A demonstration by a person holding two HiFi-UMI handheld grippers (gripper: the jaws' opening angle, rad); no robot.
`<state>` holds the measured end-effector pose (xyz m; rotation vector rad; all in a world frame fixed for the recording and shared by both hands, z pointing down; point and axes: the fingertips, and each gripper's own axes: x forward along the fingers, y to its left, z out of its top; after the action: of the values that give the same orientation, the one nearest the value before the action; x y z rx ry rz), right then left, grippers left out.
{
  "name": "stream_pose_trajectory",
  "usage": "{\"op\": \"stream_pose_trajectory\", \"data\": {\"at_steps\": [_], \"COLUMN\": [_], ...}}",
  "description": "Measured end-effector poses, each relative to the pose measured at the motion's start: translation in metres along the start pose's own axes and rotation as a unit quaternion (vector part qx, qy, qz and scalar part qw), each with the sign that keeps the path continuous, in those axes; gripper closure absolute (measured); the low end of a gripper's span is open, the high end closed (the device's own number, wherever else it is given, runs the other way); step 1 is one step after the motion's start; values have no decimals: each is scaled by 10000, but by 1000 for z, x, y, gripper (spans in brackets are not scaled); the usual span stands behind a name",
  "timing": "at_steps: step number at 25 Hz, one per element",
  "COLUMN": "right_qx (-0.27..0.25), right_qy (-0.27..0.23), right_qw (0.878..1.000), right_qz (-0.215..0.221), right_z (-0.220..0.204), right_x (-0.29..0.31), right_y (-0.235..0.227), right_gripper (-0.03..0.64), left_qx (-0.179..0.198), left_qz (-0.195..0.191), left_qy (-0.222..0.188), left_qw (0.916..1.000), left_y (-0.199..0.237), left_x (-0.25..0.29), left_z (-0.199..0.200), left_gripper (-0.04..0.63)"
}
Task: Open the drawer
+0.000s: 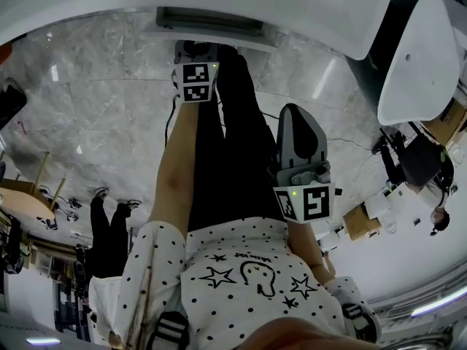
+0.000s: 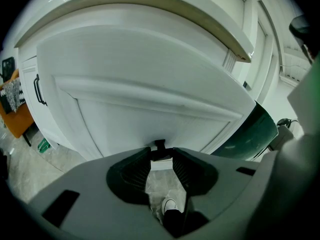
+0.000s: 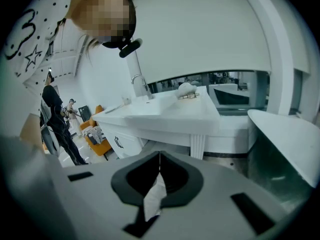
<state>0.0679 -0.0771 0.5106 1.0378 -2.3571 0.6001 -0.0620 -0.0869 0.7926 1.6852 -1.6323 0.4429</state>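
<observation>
The white drawer front (image 2: 150, 69) fills the left gripper view, under a white countertop edge (image 2: 150, 9). Its small black handle (image 2: 160, 145) sits right at the tips of my left gripper (image 2: 161, 153), whose jaws stand apart on either side of it; the pads do not visibly press on it. In the head view the left gripper (image 1: 195, 52) reaches out to the cabinet (image 1: 208, 24) under the countertop. My right gripper (image 1: 300, 168) hangs back beside the person's legs. Its jaws (image 3: 159, 157) meet at the tips with nothing between them.
A second cabinet door with a black bar handle (image 2: 37, 89) and an orange seat (image 2: 17, 116) lie to the left. A dark green bin (image 2: 257, 131) stands right of the drawer. The right gripper view shows a sink counter with a tap (image 3: 140, 86) and bystanders (image 3: 57, 126).
</observation>
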Motion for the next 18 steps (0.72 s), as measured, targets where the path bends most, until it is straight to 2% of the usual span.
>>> {"op": "stream_pose_trajectory", "data": {"at_steps": [10, 15, 16, 18], "right_qx": [21, 18, 22, 12], "right_qy": [38, -84, -123, -211], "right_qw": [10000, 10000, 9999, 9998], "right_qz": [8, 45, 51, 55], "right_z": [-3, 13, 18, 31], "right_x": [2, -6, -9, -14], "right_y": [4, 11, 12, 15], "right_gripper": [601, 601, 601, 601], "left_qx": [-2, -68, -49, 66], "left_qz": [-26, 27, 9, -51], "left_qy": [16, 269, 285, 228], "left_qw": [10000, 9996, 9996, 9997], "left_y": [-3, -6, -7, -11], "left_x": [-2, -28, -39, -66], "left_z": [-4, 1, 5, 19], "left_gripper": [456, 458, 464, 526]}}
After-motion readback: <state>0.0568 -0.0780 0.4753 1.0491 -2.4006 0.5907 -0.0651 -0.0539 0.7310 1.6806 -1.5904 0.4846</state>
